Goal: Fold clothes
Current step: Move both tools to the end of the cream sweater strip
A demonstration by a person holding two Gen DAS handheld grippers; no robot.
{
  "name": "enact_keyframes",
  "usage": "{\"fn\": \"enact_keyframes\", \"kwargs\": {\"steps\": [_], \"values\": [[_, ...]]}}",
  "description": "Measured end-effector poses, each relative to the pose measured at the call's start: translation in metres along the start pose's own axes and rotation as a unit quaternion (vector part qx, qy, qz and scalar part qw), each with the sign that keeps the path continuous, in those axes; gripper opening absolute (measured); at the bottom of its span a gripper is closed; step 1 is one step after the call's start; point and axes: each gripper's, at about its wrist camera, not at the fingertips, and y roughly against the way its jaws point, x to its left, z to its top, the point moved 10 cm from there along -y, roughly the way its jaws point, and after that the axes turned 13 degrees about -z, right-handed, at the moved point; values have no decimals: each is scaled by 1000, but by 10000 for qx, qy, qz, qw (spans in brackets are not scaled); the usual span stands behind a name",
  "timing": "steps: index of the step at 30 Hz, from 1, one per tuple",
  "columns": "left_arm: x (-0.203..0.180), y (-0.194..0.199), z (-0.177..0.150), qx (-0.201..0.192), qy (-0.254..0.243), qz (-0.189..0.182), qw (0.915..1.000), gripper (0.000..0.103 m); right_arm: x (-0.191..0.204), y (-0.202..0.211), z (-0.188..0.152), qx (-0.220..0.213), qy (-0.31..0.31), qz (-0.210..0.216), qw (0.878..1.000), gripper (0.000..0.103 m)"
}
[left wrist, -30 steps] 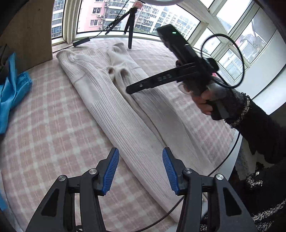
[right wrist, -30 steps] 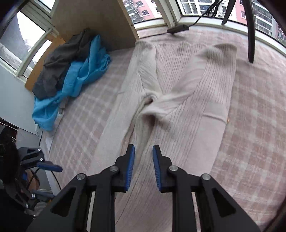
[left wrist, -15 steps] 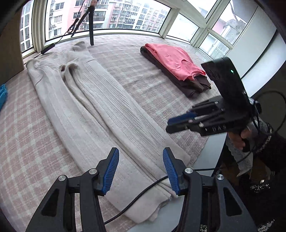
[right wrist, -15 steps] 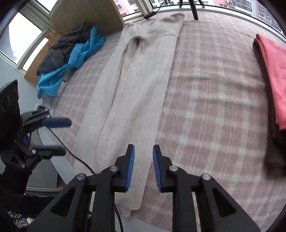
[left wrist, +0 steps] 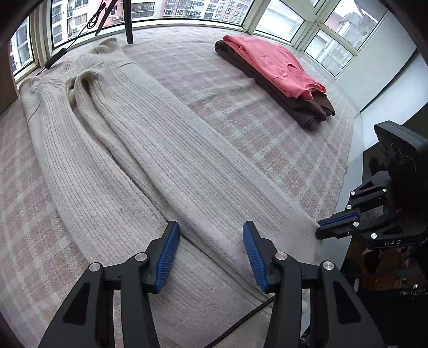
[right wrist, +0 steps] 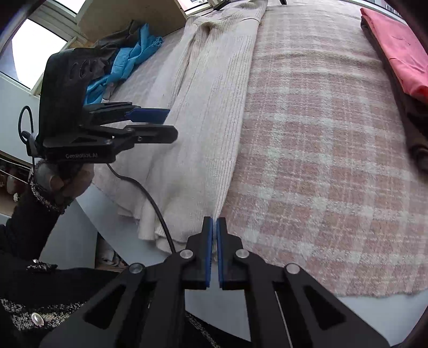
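A long cream ribbed knit garment (left wrist: pixel 165 150) lies lengthwise on the pink plaid blanket (left wrist: pixel 267 128), its hem at the near edge. My left gripper (left wrist: pixel 211 251) is open and hovers just above the hem end, with nothing between its fingers. In the right wrist view the left gripper (right wrist: pixel 168 124) hangs over the garment's (right wrist: pixel 203 112) left part. My right gripper (right wrist: pixel 214 241) has its blue pads almost touching at the hem's right corner, with pale fabric showing between them. From the left wrist view the right gripper (left wrist: pixel 319 230) touches that corner.
A pink top on a dark brown folded stack (left wrist: pixel 272 64) lies at the far right of the blanket. A blue and dark clothes pile (right wrist: pixel 128 59) sits at the far left by a wooden board. A black cable (right wrist: pixel 149 192) crosses the hem. A tripod leg (left wrist: pixel 128 21) stands at the back.
Both grippers have drawn back from the garment's upper part to its near hem. The right jaws have narrowed to shut at the hem corner. The left stays open.
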Motion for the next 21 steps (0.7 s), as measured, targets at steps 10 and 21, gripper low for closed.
{"fn": "enact_keyframes", "kwargs": {"steps": [10, 21], "values": [[-13, 62, -54, -10, 521, 109, 9986, 48, 8, 11, 16, -304, 111, -250, 9992, 42], [-40, 120, -103, -243, 1133, -145, 9932, 59, 3, 8, 1, 89, -64, 112, 9999, 42]]}}
